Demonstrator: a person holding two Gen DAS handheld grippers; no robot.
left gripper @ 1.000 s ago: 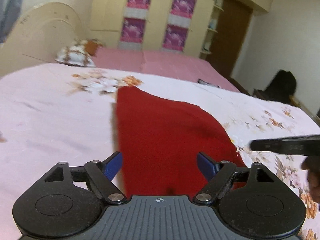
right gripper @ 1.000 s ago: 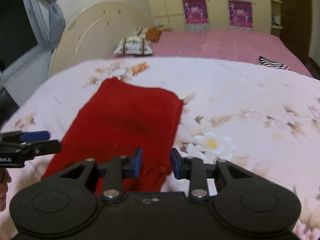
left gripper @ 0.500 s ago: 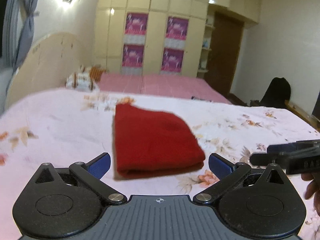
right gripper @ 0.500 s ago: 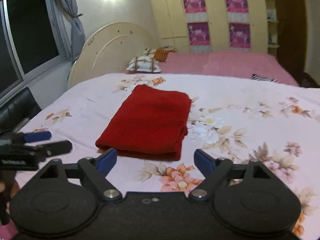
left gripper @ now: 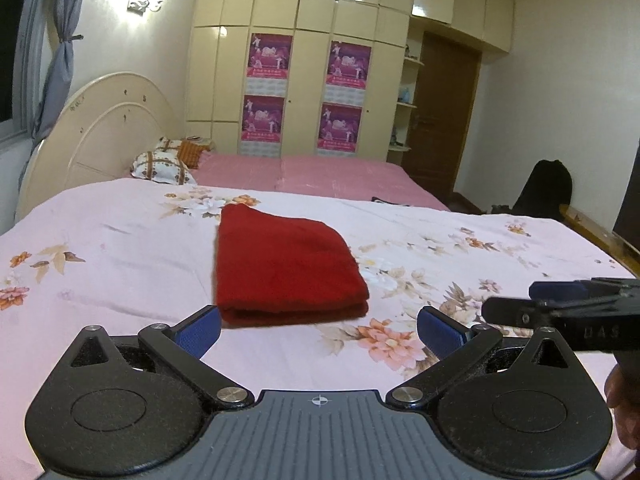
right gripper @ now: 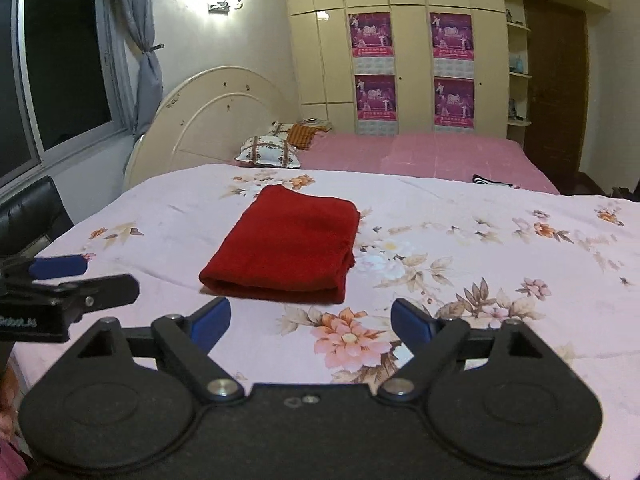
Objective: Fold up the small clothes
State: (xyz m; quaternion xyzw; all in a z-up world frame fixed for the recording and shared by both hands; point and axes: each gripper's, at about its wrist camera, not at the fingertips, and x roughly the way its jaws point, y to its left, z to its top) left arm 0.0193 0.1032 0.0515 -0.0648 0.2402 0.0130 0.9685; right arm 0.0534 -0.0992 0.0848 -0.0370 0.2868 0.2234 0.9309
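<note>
- Left wrist view showed the left gripper point(left gripper: 318, 330) nearest the lens, its blue-padded jaws spread wide with nothing between them, only bare sheet beneath.
- Right wrist view showed the right gripper point(right gripper: 310, 322) likewise spread wide; its jaws had just been opening, and nothing lay between them.
- Each gripper also appeared at the edge of the other's view, side by side above the near part of the bed, and neither touched the cloth.
- A dark edge of a hand point(left gripper: 624, 396) showed at the right border of the left wrist view, under the right gripper.
- Just beyond the fingertips, the red cloth point(left gripper: 286, 266) lay folded into a thick rectangle, flat on the floral bedsheet point(left gripper: 120, 248), its folded edge facing the cameras.
- The cloth sat roughly mid-bed, a little towards the left side, free of both grippers.
- Farther back, a plain pink sheet point(left gripper: 320, 176) covered the far part of the bed, with a small striped item point(right gripper: 490, 181) lying on it near the right.
- Patterned pillows point(left gripper: 164, 164) rested against the cream headboard point(left gripper: 104, 128) at the left.
- Behind stood a cream wardrobe point(left gripper: 304, 80) with four purple posters, a brown door point(left gripper: 444, 120) to its right, and a dark bag point(left gripper: 544, 186) by the wall.
- A curtained window point(right gripper: 60, 80) filled the left wall.
</note>
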